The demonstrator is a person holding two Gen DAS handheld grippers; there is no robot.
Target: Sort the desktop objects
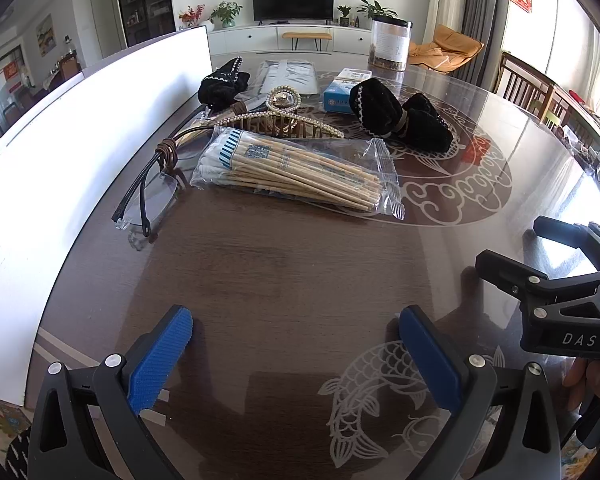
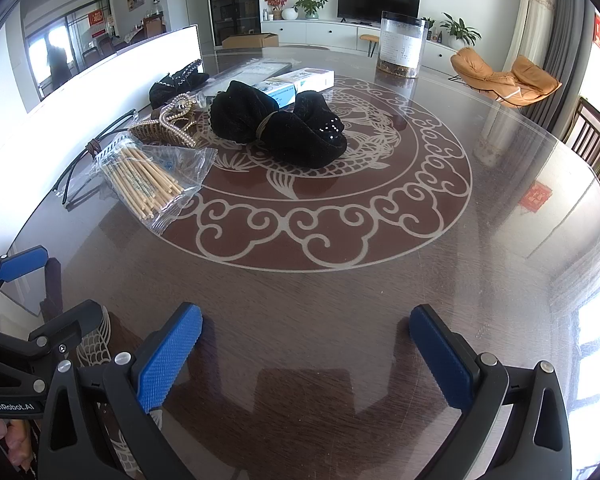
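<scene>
While both of my tools hang low over the near edge of the table (image 1: 284,280), neither holds anything: the left tool (image 1: 296,344) has its blue pads spread wide apart, and so does the right tool (image 2: 306,346). Straight ahead of the left one lies the packet of sticks (image 1: 296,172), well apart from it, with bare table between. Its long axis runs slantwise, from far-left to near-right. From the right tool the same packet sits off to the far left, so my left hand looks better placed for it. Just left of the packet lie the glasses (image 1: 148,196), their arms seemingly bound with a brown cord. Behind the packet are the pearl hair clip (image 1: 284,116), black cloth bundles (image 1: 400,118) and a blue box (image 1: 340,92).

Whether the packet rests on the glasses' frame I cannot tell. The flat clear bag behind the clip is hard to read.
</scene>
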